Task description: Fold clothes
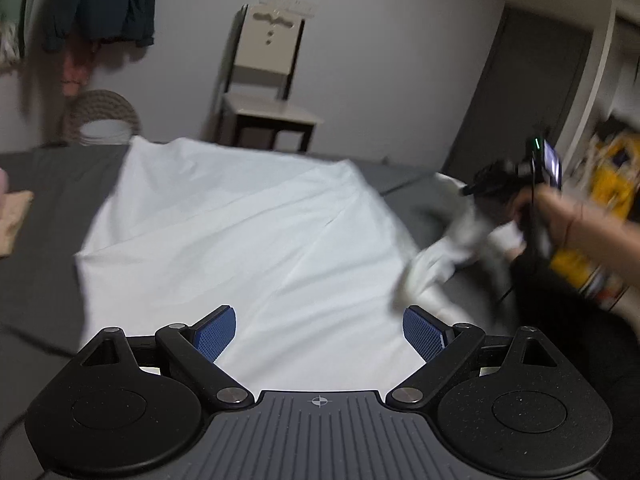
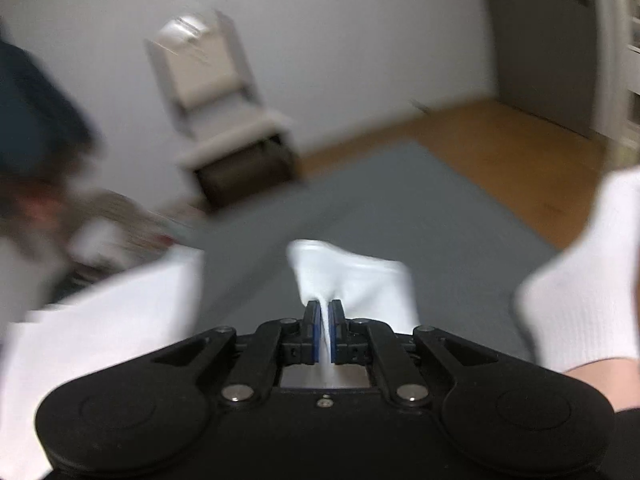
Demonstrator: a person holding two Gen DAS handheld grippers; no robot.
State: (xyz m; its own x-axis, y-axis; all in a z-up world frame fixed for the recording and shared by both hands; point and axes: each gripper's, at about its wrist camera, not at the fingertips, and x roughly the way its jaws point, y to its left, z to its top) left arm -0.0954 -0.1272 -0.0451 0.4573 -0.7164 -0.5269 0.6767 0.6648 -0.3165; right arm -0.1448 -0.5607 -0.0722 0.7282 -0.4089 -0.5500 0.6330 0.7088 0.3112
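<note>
A white garment (image 1: 240, 232) lies spread on the grey bed (image 1: 48, 208). My left gripper (image 1: 319, 332) hovers open over its near edge, nothing between the blue pads (image 1: 216, 332). At the right of the left wrist view a hand holds my right gripper (image 1: 472, 190), which lifts a bunched part of the cloth (image 1: 448, 256). In the right wrist view, my right gripper (image 2: 325, 312) is shut on a fold of the white garment (image 2: 352, 276), pinched between the pads. More of the garment (image 2: 104, 320) lies at the lower left. The view is blurred.
A chair (image 1: 268, 92) stands against the wall beyond the bed. A woven basket (image 1: 102, 118) and hanging clothes (image 1: 100, 0) are at the far left. A beige folded item (image 1: 14, 216) lies on the bed's left. Wooden floor (image 2: 500, 152) and a sleeve (image 2: 588, 280) show on the right.
</note>
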